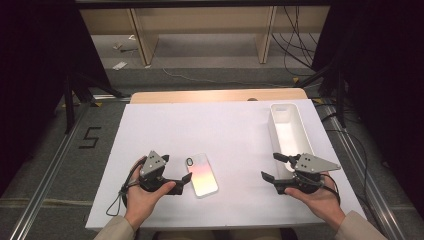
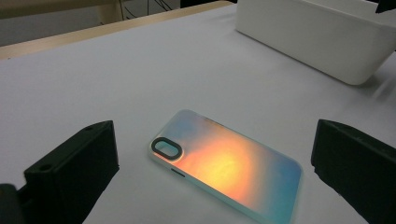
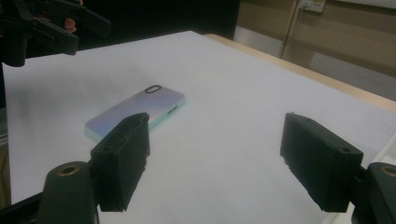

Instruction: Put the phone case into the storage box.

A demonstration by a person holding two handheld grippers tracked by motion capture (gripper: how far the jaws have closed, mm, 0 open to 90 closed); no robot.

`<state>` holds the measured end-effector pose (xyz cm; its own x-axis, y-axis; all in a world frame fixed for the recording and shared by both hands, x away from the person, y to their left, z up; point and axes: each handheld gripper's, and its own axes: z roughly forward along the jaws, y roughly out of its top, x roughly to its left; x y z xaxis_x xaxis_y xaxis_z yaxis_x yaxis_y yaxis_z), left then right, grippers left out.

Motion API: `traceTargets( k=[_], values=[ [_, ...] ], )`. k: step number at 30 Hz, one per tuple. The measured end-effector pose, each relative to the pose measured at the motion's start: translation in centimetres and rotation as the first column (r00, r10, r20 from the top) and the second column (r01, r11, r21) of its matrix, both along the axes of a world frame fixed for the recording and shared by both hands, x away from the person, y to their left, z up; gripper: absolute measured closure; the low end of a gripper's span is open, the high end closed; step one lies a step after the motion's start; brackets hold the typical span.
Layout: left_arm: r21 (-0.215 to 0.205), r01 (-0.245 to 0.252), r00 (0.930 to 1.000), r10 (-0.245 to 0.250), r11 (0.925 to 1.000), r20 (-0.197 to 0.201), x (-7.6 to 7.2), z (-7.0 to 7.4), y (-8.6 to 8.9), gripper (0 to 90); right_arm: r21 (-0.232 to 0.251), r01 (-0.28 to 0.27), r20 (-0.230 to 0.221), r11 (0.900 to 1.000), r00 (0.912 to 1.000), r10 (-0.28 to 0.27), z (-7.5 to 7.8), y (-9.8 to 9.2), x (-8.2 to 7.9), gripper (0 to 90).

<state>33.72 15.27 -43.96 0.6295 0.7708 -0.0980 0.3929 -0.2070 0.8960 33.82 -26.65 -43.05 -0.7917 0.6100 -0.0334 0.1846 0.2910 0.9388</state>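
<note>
Phone case [image 1: 202,175] lies flat on the white table [image 1: 220,130], just beside the left gripper [image 1: 184,182], whose jaws gape wide with nothing between them. Right gripper [image 1: 274,167] hangs spread too, next to the white bin [image 1: 289,131], which looks bare inside.

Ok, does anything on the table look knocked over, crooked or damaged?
Nothing stands out. The phone case lies flat, camera cutout facing up, slightly angled, and the white bin stands upright at the right. No spills or visible damage.
</note>
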Motion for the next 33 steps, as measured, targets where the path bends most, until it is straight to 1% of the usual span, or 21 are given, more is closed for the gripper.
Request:
traceTargets(
  k=[3, 8, 10, 11, 12, 13, 14, 16, 18, 20, 21, 22, 23, 24, 26, 27, 28, 29, 31, 32, 33],
  values=[
    [0.012, 0.003, 1.0, -0.003, 0.9999, 0.001, 0.1, 0.0, -0.2, 0.5, 0.005, 0.005, 0.001, 1.0, 1.0, -0.005, 0.0, -0.2, 0.0, 24.6],
    [0.015, 0.0, 1.0, 0.0, 0.9999, 0.0, 0.2, -0.1, -0.1, 1.9, 0.001, 0.002, 0.004, 1.0, 1.0, -0.002, -0.1, -0.1, 0.0, 24.7],
    [0.006, -0.009, 1.0, 0.009, 0.9999, -0.002, 0.2, 0.1, -0.2, 7.3, 0.001, 0.007, 0.003, 1.0, 1.0, -0.007, 0.0, -0.1, -0.1, 24.6],
    [0.006, -0.009, 1.0, 0.009, 0.9999, -0.002, 0.2, 0.1, -0.2, 13.2, 0.001, 0.007, 0.003, 1.0, 1.0, -0.007, 0.0, -0.1, -0.1, 24.6],
    [0.016, -0.011, 0.9999, 0.011, 0.9998, -0.003, 0.2, 0.1, -0.2, 13.2, 0.001, 0.01, 0.005, 1.0, 0.9999, -0.01, 0.0, -0.1, -0.1, 24.7],
    [0.018, -0.003, 1.0, 0.003, 0.9998, -0.004, 0.3, 0.1, -0.3, 35.5, 0.005, 0.014, 0.001, 1.0, 0.9999, -0.014, 0.0, -0.2, -0.1, 24.8],
    [0.011, 0.0, 1.0, 0.0, 0.9999, -0.007, 0.4, 0.1, -0.4, 35.5, 0.005, 0.014, 0.001, 1.0, 0.9999, -0.014, 0.0, -0.2, -0.1, 24.8],
    [0.009, 0.02, 0.9996, -0.02, 0.9998, -0.02, 0.6, 0.0, -0.6, 57.1, 0.002, 0.018, 0.004, 1.0, 0.9998, -0.018, 0.0, -0.1, -0.2, 25.0],
    [0.022, 0.038, 0.9987, -0.037, 0.999, -0.035, 0.7, -0.1, -1.0, 75.7, -0.002, 0.026, 0.009, 1.0, 0.9996, -0.026, 0.1, -0.1, -0.2, 25.2],
    [0.048, 0.056, 0.9974, -0.054, 0.9973, -0.047, 0.7, -0.1, -1.6, 88.8, -0.003, 0.034, 0.015, 0.999, 0.9993, -0.033, 0.2, 0.1, -0.3, 25.3],
    [0.063, 0.09, 0.994, -0.085, 0.994, -0.069, 0.7, -0.1, -2.4, 90.0, -0.01, 0.035, 0.018, 0.999, 0.9992, -0.034, 0.2, 0.3, -0.4, 25.3],
    [0.063, 0.09, 0.994, -0.085, 0.994, -0.069, 0.7, -0.1, -2.4, 90.0, -0.01, 0.035, 0.018, 0.999, 0.9992, -0.034, 0.2, 0.3, -0.4, 25.3],
    [0.059, 0.116, 0.99, -0.11, 0.9916, -0.087, 0.7, 0.0, -3.2, 90.0, -0.017, 0.033, 0.016, 0.999, 0.9993, -0.033, 0.1, 0.4, -0.5, 25.3],
    [0.059, 0.116, 0.99, -0.11, 0.9916, -0.087, 0.7, 0.0, -3.2, 90.0, -0.017, 0.033, 0.016, 0.999, 0.9993, -0.033, 0.1, 0.4, -0.5, 25.3],
    [0.053, 0.129, 0.9865, -0.123, 0.9902, -0.108, 0.9, -0.3, -4.3, 90.0, -0.016, 0.043, 0.021, 0.999, 0.9989, -0.042, 0.2, 0.3, -0.6, 25.3],
    [0.053, 0.129, 0.9865, -0.123, 0.9902, -0.108, 0.9, -0.3, -4.3, 90.0, -0.014, 0.047, 0.018, 0.999, 0.9987, -0.047, 0.2, 0.3, -0.6, 25.3],
    [0.053, 0.144, 0.9823, -0.137, 0.9881, -0.128, 1.0, -0.6, -5.0, 90.0, -0.015, 0.05, 0.02, 0.999, 0.9986, -0.05, 0.2, 0.2, -0.6, 25.3],
    [0.053, 0.144, 0.9823, -0.137, 0.9881, -0.128, 1.0, -0.6, -5.0, 90.0, -0.015, 0.05, 0.02, 0.999, 0.9986, -0.05, 0.2, 0.2, -0.6, 25.3],
    [0.071, 0.157, 0.9784, -0.146, 0.9849, -0.147, 1.2, -1.0, -5.8, 90.0, -0.012, 0.05, 0.018, 0.999, 0.9986, -0.049, 0.1, 0.2, -0.5, 25.3],
    [0.088, 0.167, 0.9756, -0.152, 0.982, -0.159, 1.3, -1.3, -6.3, 90.0, -0.013, 0.048, 0.02, 0.999, 0.9986, -0.048, 0.1, 0.3, -0.5, 25.3],
    [0.088, 0.167, 0.9756, -0.152, 0.982, -0.159, 1.3, -1.3, -6.3, 90.0, -0.013, 0.048, 0.02, 0.999, 0.9986, -0.048, 0.1, 0.3, -0.5, 25.3]
  ],
)
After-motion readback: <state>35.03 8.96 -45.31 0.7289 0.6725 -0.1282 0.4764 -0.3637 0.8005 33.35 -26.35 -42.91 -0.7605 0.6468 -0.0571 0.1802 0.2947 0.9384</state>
